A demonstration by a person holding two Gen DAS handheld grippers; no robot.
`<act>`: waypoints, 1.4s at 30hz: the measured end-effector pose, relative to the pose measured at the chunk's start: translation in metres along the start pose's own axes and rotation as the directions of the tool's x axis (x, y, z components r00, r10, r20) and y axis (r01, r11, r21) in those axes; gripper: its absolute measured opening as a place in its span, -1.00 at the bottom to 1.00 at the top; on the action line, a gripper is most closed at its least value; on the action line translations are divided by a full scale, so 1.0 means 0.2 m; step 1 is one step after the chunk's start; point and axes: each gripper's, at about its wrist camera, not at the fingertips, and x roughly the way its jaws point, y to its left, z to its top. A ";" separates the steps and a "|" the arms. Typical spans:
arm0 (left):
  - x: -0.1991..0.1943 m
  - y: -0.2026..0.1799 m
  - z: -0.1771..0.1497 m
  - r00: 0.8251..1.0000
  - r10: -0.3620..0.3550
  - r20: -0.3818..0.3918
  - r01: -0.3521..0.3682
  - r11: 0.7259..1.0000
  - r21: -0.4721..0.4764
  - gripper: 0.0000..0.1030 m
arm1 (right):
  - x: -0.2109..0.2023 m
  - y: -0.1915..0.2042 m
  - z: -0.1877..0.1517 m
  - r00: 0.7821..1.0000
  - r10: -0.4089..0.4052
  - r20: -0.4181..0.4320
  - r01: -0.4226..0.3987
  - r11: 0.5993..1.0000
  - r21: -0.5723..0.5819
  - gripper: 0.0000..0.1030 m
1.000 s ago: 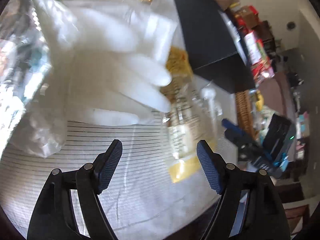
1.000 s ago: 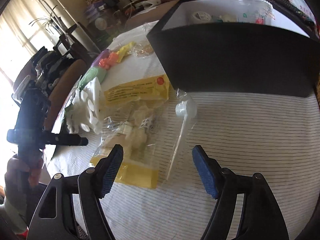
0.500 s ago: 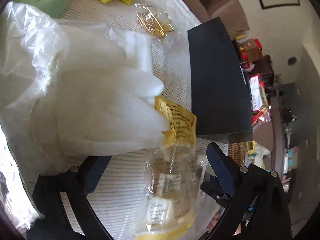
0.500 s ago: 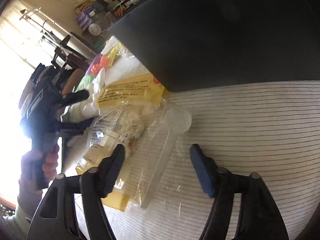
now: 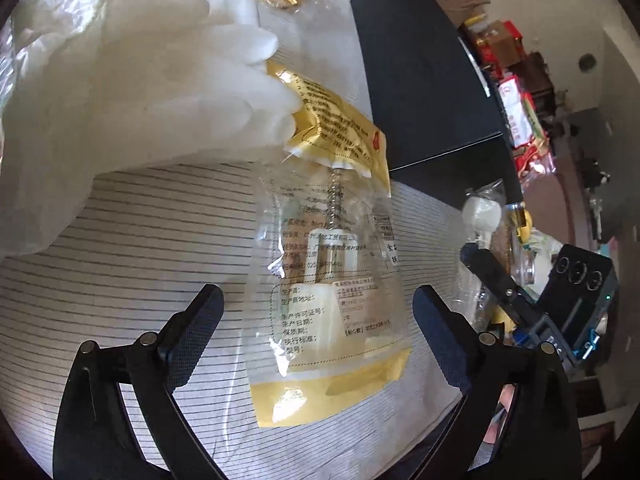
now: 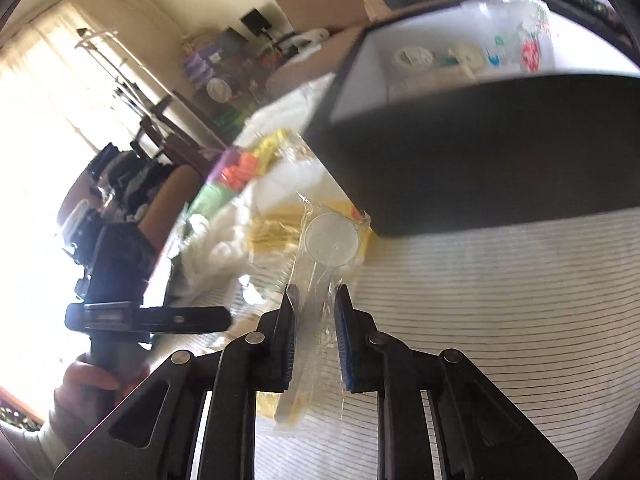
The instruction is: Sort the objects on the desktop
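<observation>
Right tool (image 6: pixel 314 316): jaws just closed, clamped on handle of wrapped plastic scoop (image 6: pixel 331 240), held above striped surface (image 6: pixel 500 300) before black box (image 6: pixel 480 160). Left tool (image 5: pixel 316 320): spread wide, nothing gripped; clear pouch (image 5: pixel 328 288) lying between fingers on surface.

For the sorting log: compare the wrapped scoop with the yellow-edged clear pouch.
The wrapped scoop is a slim white spoon in plain film; the yellow-edged pouch is wide, flat and printed. The right gripper has just closed on the scoop; the pouch lies on the striped cloth between the left gripper's open jaws. Both are clear-wrapped.
</observation>
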 end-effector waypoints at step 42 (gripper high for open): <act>0.11 -0.04 0.22 1.000 0.007 0.005 -0.007 1.000 0.015 -0.20 | 0.55 -0.39 1.47 0.989 -0.149 0.008 0.145 0.972 0.184 -0.66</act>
